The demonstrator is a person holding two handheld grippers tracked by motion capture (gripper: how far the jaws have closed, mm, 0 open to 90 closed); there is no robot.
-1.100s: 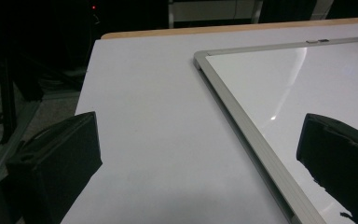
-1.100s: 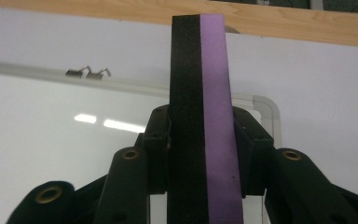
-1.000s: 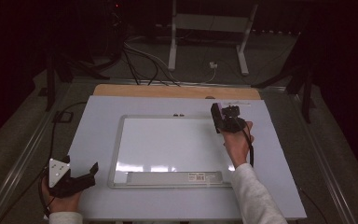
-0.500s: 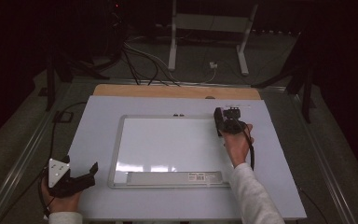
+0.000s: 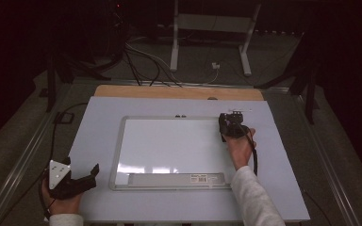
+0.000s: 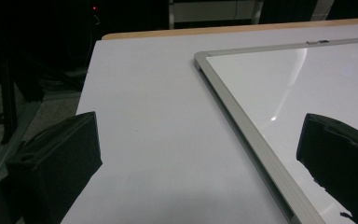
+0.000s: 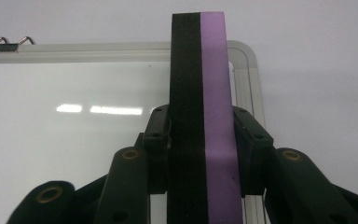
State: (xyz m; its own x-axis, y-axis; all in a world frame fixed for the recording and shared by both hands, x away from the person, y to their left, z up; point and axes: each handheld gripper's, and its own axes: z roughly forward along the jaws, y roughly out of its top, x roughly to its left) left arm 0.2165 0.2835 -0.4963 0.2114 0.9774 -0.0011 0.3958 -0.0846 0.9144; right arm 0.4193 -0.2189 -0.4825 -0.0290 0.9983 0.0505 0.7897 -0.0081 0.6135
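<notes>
- Right gripper view gives me the clearest look at the eraser (image 7: 204, 116): one block in two layers, black felt on one side and purple foam on the other, clamped between the jaws of my right hand-held gripper (image 7: 204, 135).
- Its long axis runs straight out along the jaws, pointing at the top right corner of the whiteboard (image 7: 74, 140), with the free end over the frame near that rounded corner.
- Whether the eraser touches the board surface I cannot tell.
- From the high view, the right hand-held gripper (image 5: 232, 123) sits at the board's far right corner, the hand (image 5: 239, 149) behind it and a pale sleeve (image 5: 254, 197) coming in from the bottom edge.
- I count one whiteboard (image 5: 169, 146), lying flat in the middle of the bench (image 5: 99, 122), its writing surface blank and its long side running left to right.
- Two small metal hanger clips (image 7: 4, 43) sit on the board's far frame edge.
- One labelled tray strip (image 5: 174, 179) runs along the near edge of the board.
- My left hand-held gripper (image 5: 82, 178) rests at the near left of the bench, just beside the board's near left corner, jaws spread wide with nothing between them.
- Left gripper view shows bare bench (image 6: 158, 140) between those two black jaws, with the board's frame (image 6: 242, 126) crossing in front of the right one.
</notes>
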